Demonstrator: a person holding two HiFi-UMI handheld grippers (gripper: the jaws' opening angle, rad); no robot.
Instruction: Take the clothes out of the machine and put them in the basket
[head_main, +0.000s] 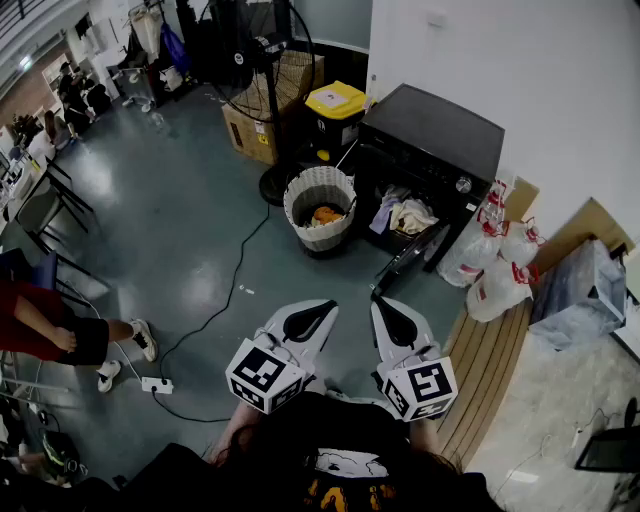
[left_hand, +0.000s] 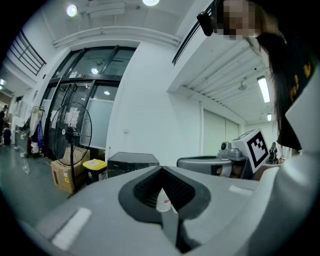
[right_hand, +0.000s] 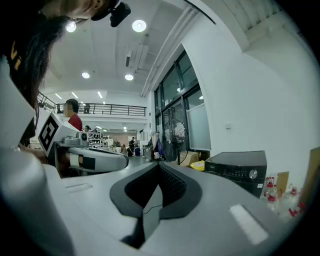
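The black washing machine (head_main: 432, 138) stands at the upper right of the head view with its door (head_main: 408, 258) swung down and open. Pale and purple clothes (head_main: 404, 215) spill from its opening. Just left of it stands a white woven basket (head_main: 318, 190) holding an orange garment (head_main: 327, 214). My left gripper (head_main: 326, 308) and right gripper (head_main: 379, 303) hover side by side well short of the machine, both shut and empty. The machine also shows far off in the left gripper view (left_hand: 131, 162) and the right gripper view (right_hand: 238, 168).
A standing fan (head_main: 262, 60), a cardboard box (head_main: 252, 132) and a yellow-lidded bin (head_main: 336, 108) stand behind the basket. White plastic bags (head_main: 497, 262) lie right of the machine. A cable (head_main: 236, 288) runs across the floor to a power strip (head_main: 157, 384). A person (head_main: 60, 335) sits at left.
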